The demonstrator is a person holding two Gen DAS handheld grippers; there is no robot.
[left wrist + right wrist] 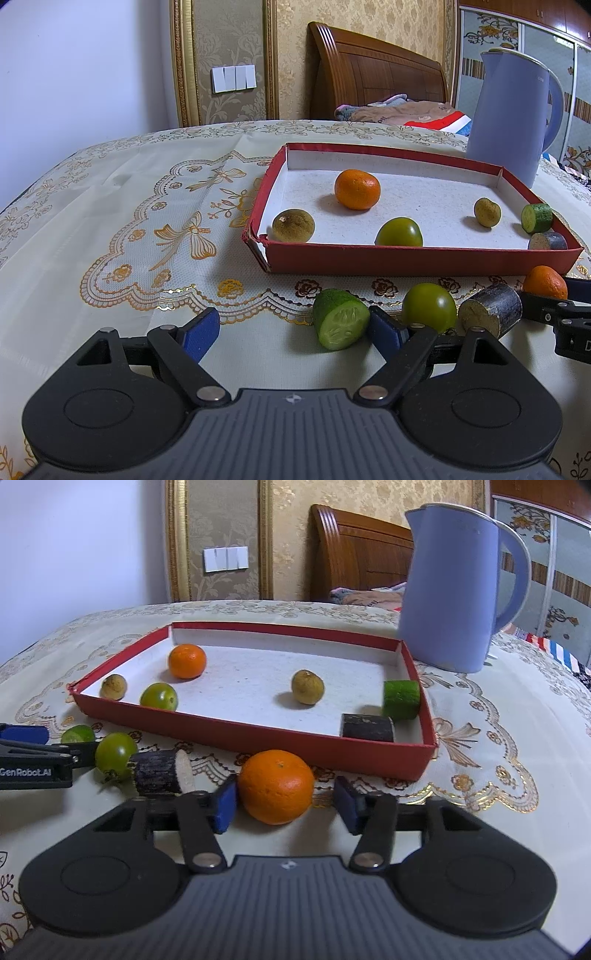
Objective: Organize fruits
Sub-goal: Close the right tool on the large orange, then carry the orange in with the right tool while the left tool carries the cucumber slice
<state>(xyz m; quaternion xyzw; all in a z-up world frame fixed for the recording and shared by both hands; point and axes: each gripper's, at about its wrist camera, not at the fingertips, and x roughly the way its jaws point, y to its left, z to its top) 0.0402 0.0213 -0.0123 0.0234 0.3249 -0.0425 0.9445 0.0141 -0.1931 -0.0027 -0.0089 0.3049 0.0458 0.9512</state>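
My right gripper point(286, 806) straddles the orange point(275, 785) before the red tray point(258, 734), pads not yet pressing; I'd close squarely. My left gripper point(291, 330) hangs open.

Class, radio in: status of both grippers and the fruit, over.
Left gripper open, empty. Right gripper open around round orange tangerine, left pad touching. Red cardboard tray just beyond; path clear.
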